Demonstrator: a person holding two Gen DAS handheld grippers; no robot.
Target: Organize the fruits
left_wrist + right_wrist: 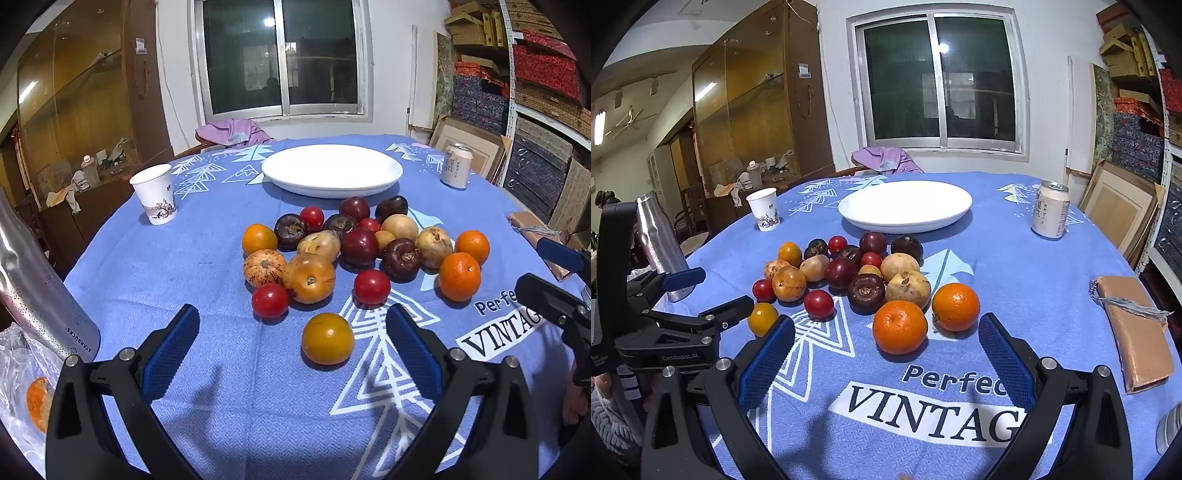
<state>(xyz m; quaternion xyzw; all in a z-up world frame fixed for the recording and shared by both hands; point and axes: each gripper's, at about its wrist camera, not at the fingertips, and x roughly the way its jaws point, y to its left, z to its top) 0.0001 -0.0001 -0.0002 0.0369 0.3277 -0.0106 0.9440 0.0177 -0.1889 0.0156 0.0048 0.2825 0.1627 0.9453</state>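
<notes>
Fruits (857,280) are heaped before the empty white plate (905,210); left gripper (291,334) and right gripper (886,341) are held spread apart, nothing grasped, ready for picking.

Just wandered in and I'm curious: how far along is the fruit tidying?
Nothing looks done yet: the white plate is bare and the fruit pile sits on the blue tablecloth. Nothing is in hand: the left gripper and right gripper are open. All the sorting is left.
</notes>
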